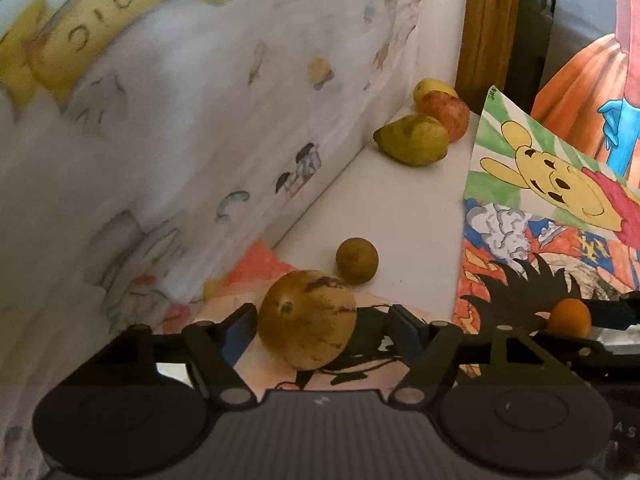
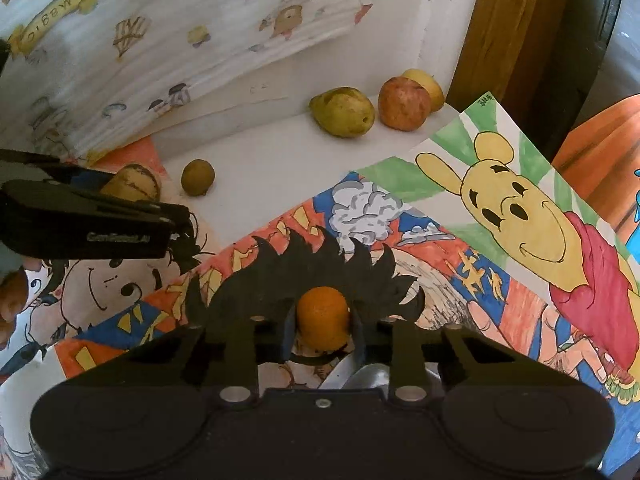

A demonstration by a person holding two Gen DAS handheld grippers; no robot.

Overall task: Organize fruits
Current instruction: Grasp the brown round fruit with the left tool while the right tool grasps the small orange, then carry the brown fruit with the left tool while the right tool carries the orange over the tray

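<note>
Fruits lie scattered over a white surface [image 1: 384,216] partly covered with coloured cartoon drawings. A small orange [image 2: 323,317] sits clamped between the fingers of the right gripper [image 2: 323,322], whose pads press both its sides; its underside is hidden behind the gripper body. In the left wrist view the same orange [image 1: 569,317] shows at the right edge, half covered by dark gripper parts. The left gripper [image 1: 320,320] has its fingers apart around a large tan fruit with dark streaks [image 1: 307,324]: the left pad looks to be against it, while a gap shows at the right pad, so no firm grip can be read. From the right wrist view this fruit [image 2: 130,184] is mostly hidden behind the left gripper. Just beyond it rests a small round brownish fruit [image 1: 357,260]. At the far end, near a wooden post [image 1: 494,32], a green pear [image 1: 412,140] lies beside a red apple [image 1: 444,115], with a yellow fruit [image 1: 432,89] largely hidden behind the apple. A printed cloth [image 1: 200,120] hangs along the left.
</note>
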